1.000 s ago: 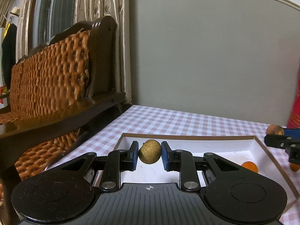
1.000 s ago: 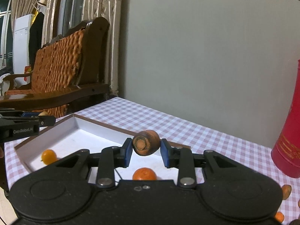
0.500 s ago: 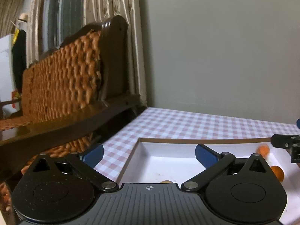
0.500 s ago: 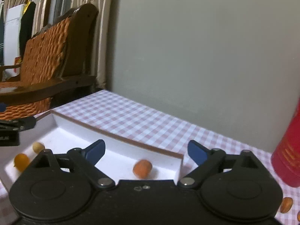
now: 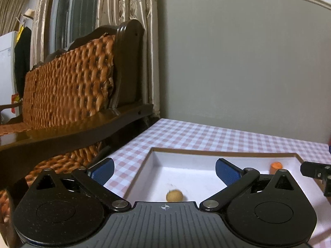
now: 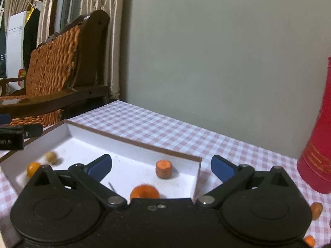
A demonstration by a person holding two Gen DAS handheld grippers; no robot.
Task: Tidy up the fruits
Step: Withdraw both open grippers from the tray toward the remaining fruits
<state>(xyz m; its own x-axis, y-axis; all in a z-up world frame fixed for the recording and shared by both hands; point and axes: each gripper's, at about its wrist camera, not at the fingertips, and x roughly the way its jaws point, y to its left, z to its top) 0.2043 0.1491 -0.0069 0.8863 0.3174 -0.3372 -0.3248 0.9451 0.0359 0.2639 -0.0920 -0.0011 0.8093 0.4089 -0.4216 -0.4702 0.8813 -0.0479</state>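
- Left wrist view: the left gripper [image 5: 164, 170] stood with its blue, ribbed pads [image 5: 102, 170] spread wide apart and nothing between them.
- Below the gap between those jaws lay a small, round, tan fruit [image 5: 174, 195] with a dull skin, resting on the smooth white floor of the shallow tray [image 5: 206, 152], which had a thin brown rim.
- Past the right jaw, near the tray's far corner, sat an orange stub [image 5: 276, 166], cut flat on top.
- Right wrist view: the right gripper [image 6: 161, 167] was likewise fully open and held nothing.
- Between its jaws the carrot-like stub [image 6: 163, 168] stood on end, a short cylinder with a flat pale face, close to the tray [image 6: 134, 141] wall.
- Nearer the gripper body, also between the jaws, a round glossy orange [image 6: 144, 192] showed partly.
- Beyond the left jaw lay the tan fruit [image 6: 51, 157] and a smaller orange fruit [image 6: 33, 168], both blurred.
- Outside the right jaw stood a red cylinder [image 6: 317, 144] on the pink-and-white checked cloth [image 6: 186, 132], with orange pieces [image 6: 316, 210] loose on the cloth near it.
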